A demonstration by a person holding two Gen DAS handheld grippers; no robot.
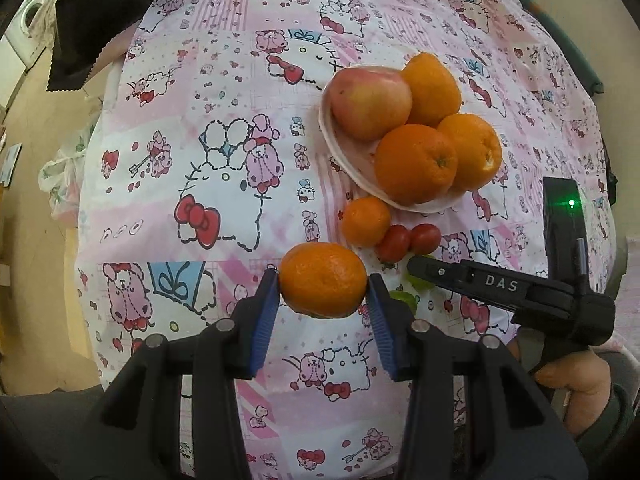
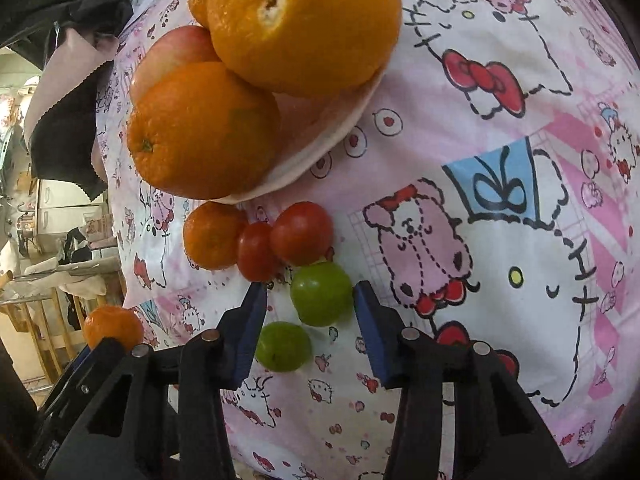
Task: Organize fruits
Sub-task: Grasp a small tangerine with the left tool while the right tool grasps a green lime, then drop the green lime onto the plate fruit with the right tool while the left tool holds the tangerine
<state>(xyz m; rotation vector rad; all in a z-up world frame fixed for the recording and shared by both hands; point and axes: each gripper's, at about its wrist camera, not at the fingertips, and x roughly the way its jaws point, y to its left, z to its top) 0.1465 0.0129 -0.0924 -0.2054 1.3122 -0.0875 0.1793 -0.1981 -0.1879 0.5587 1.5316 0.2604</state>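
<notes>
In the left wrist view my left gripper (image 1: pixel 323 280) is shut on a small mandarin (image 1: pixel 322 296), held above the patterned tablecloth. Beyond it a pale plate (image 1: pixel 340 152) carries an apple (image 1: pixel 370 104) and three oranges (image 1: pixel 416 164). Just in front of the plate, on the cloth, lie another mandarin (image 1: pixel 366 222) and two red tomatoes (image 1: pixel 394 242). In the right wrist view my right gripper (image 2: pixel 308 292) is low over the cloth with a green fruit (image 2: pixel 322 294) between its pads. The right pad is at the fruit and a gap shows at the left pad. A second green fruit (image 2: pixel 283 346) lies just nearer.
A black cloth (image 1: pixel 100 28) hangs over the table's far left corner. The table edge runs down the left, with floor and a plastic bag (image 1: pixel 60 176) beyond it. A person's hand (image 1: pixel 572 376) holds the right gripper at the lower right.
</notes>
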